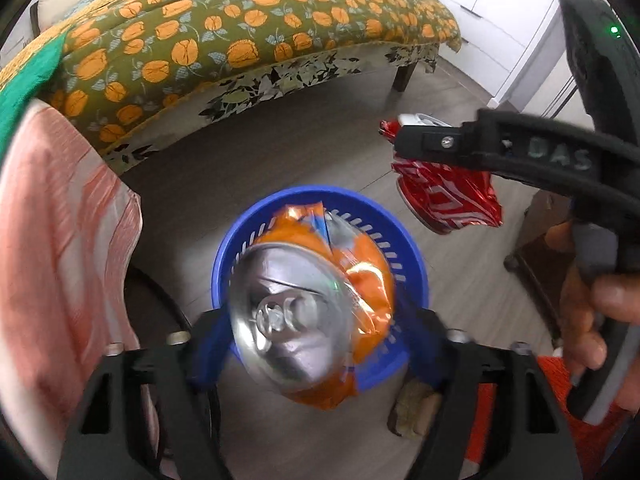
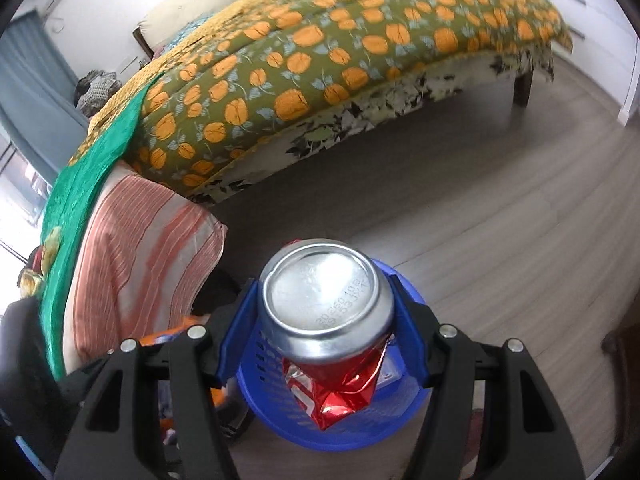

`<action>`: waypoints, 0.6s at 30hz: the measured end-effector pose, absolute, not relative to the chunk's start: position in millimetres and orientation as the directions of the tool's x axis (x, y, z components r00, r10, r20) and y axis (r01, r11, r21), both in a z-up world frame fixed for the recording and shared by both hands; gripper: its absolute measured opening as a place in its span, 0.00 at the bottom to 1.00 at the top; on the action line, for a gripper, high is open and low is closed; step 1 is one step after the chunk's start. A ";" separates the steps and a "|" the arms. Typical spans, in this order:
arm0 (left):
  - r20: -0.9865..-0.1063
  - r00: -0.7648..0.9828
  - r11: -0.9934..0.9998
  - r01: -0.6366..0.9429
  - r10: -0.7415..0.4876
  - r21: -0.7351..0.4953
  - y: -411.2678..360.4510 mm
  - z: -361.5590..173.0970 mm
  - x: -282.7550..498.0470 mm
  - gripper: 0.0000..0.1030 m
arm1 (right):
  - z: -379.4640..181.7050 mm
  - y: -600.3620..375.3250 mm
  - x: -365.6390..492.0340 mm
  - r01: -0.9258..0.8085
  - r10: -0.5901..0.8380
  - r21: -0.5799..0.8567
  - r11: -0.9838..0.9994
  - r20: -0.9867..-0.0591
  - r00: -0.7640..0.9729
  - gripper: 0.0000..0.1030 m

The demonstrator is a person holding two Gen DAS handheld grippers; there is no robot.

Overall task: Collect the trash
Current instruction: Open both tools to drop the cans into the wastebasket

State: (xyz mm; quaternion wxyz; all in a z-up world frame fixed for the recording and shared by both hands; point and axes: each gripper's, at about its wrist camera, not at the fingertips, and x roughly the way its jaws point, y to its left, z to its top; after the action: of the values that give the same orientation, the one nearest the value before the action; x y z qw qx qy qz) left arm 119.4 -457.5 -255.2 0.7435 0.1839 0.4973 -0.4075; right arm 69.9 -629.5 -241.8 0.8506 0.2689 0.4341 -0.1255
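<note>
Crushed aluminium — an orange can [image 1: 320, 300] sits between the left gripper's [image 1: 316, 344] spread jaws, a red can [image 2: 328, 320] between the right gripper's [image 2: 324, 328] — both above the blue basket [image 1: 412, 264], pads apart.

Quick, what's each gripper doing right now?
Left gripper: open, orange can loose between its jaws.
Right gripper: open, red can loose between its jaws.

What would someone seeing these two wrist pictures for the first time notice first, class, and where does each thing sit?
Most striking are two crushed cans above the blue basket on the floor: a crushed orange can between the fingers of the left gripper, and a crushed red can between those of the right gripper. Whether either pair of pads presses its can cannot be told. Behind them stands a bed with an orange-flowered quilt.
</note>
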 end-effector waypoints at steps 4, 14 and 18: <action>-0.886 0.197 0.628 0.768 -0.420 -0.127 -458.2 -256.8 126.8 0.86 | -242.7 -641.7 62.8 0.477 0.031 0.399 0.783 -0.791 0.611 0.79; -0.780 0.285 0.633 0.754 -0.558 -0.177 -394.5 -173.6 103.8 0.91 | -183.5 -621.1 39.1 0.447 -0.065 0.385 0.808 -0.694 0.717 0.82; -0.756 0.322 0.647 0.743 -0.570 -0.171 -345.8 -146.2 87.5 0.93 | -158.1 -581.9 34.8 0.391 -0.100 0.320 0.863 -0.651 0.753 0.84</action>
State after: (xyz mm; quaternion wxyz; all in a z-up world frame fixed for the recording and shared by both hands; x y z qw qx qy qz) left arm 87.5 -345.8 -146.2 0.8065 0.1040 0.4161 -0.4070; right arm 34.8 -581.9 -158.1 0.9088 0.2242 0.3249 -0.1349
